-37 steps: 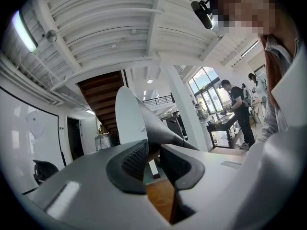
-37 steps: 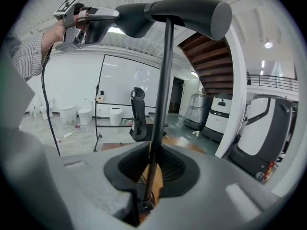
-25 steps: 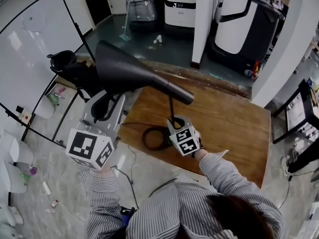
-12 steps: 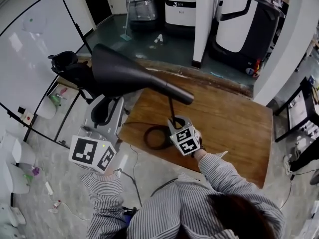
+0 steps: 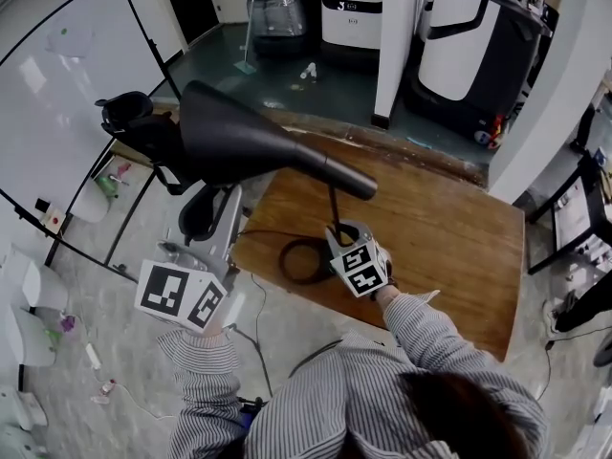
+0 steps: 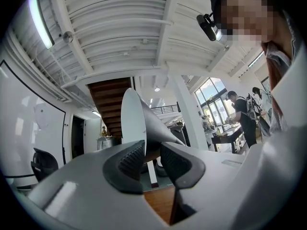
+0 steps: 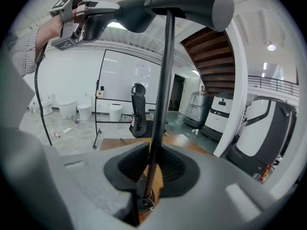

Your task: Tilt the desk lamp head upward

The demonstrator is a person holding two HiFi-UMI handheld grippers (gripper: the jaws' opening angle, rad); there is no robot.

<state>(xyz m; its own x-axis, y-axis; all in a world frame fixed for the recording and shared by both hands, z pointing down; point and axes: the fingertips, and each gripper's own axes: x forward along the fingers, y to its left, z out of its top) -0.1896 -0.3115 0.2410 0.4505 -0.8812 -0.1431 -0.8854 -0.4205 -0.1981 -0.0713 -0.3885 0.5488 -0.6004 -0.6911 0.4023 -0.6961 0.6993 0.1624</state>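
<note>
The right hand-held gripper [image 7: 152,164] is clenched on the lamp stem [image 7: 163,80] low down, apparently to keep the lamp planted on the desk [image 5: 440,228]. The left hand-held gripper [image 6: 151,153] pinches the rim of the lamp head [image 5: 239,142], which juts out past the desk's edge (the jaws are opening, with the rim between them), so the tilt may be nearly done. A coiled cable [image 5: 298,261] lies beside the stem. An office chair [image 5: 134,127] stands beyond, clear of the head.

Wooden table [image 5: 430,237], desk lamp [image 5: 239,142] atop.
</note>
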